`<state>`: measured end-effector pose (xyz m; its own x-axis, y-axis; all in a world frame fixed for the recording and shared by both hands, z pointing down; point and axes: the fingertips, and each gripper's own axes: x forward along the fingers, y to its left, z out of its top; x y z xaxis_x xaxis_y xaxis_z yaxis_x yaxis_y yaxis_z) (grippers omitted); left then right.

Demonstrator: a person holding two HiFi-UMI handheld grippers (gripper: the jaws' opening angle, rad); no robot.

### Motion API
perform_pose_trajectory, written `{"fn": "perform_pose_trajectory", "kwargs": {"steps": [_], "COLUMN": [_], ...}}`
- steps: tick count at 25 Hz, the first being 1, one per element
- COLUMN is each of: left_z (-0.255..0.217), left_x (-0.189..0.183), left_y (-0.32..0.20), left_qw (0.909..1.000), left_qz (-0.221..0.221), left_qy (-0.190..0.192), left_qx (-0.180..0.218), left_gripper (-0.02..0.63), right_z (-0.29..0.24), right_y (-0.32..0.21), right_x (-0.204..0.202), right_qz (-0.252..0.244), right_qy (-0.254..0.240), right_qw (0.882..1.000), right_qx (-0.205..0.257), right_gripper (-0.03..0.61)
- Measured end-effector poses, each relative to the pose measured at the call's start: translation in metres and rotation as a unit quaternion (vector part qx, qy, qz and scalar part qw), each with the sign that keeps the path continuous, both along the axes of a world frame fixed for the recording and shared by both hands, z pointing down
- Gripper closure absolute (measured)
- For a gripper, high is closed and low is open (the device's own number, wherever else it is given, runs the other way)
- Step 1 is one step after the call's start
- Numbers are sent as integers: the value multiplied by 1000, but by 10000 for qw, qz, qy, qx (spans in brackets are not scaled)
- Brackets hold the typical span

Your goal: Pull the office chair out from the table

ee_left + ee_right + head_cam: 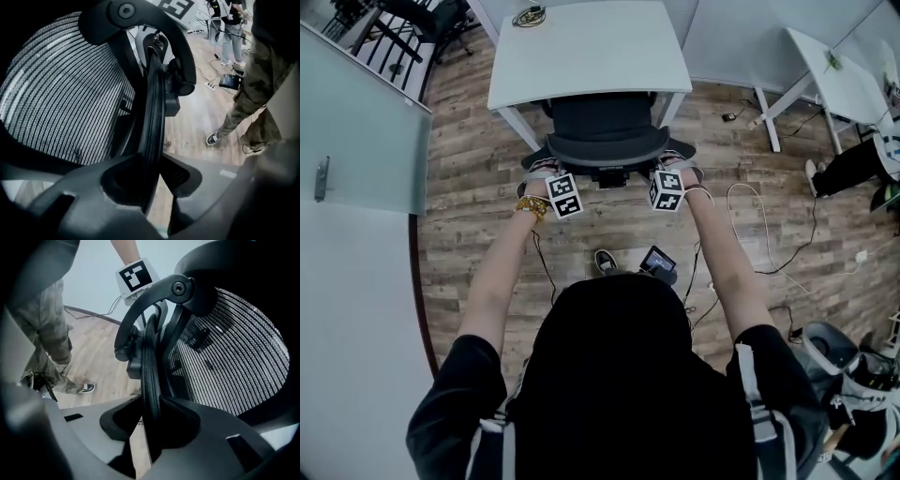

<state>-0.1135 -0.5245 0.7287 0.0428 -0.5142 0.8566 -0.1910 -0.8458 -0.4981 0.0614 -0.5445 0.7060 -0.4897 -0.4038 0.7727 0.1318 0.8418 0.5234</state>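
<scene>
Closest to the head camera, the person's black top (628,375) is seen, with both bare arms stretched forward. At the ends of the arms, the left tool (546,173) and the right tool (677,171) are held against the black office chair (605,131) with a mesh back. The chair's thin black back rim (154,93) is squeezed between the grey jaws of the left tool. The same rim is squeezed by the jaws of the right tool on the other side. The chair is tucked in at the white flat surface (591,52). Its seat is partly hidden under the edge, and its back is turned towards the person. Brown wood floor (478,206) is seen all around, and a white cable (759,225) is laid on it to the right.
</scene>
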Motion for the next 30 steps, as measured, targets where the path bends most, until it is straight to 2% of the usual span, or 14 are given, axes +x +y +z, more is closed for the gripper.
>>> {"fn": "perform_pose_trajectory", "kwargs": {"steps": [5,12,30], "left_z": [3,2,5], "left_x": [-5,-14,-8], "left_y": [1,6,28], "left_qw": [10000,9999,9997], "left_qz": [-14,-51,-92], "left_qy": [-29,-21,48], "left_qx": [73,-113,-199], "left_gripper": [485,485,486], "right_z": [2,1,6], "right_y": [3,11,28], "right_x": [-4,-12,-8], "right_qz": [45,106,127], "right_qy": [7,55,222], "right_qw": [9999,9998,9997], "right_qx": [131,175,5], "right_gripper": [474,476,477]}}
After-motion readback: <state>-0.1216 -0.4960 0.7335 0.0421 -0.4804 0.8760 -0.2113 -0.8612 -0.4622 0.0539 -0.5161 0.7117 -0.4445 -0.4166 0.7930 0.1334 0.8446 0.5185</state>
